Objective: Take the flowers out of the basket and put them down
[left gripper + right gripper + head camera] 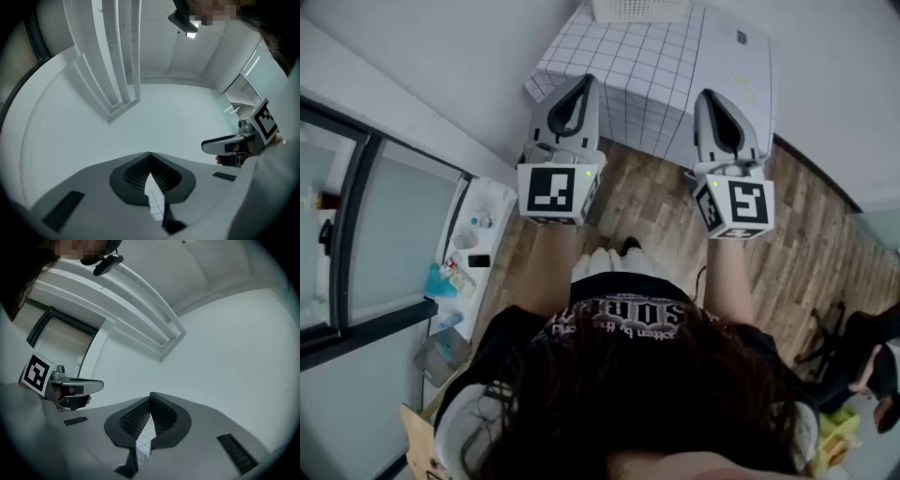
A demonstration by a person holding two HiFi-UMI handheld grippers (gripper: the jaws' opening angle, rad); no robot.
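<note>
The left tongs [578, 86] and right tongs [712, 97] are closed, empty, well short of the counter [623, 66]. The basket [639, 9] there looks untouched; nothing of the task seems done.

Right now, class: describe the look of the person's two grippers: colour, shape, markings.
The left gripper and the right gripper have light grey shells tapering to a point, with dark ribbed pads inside. Each carries a white cube with black square markers. The person wears a black top with pale lettering.
</note>
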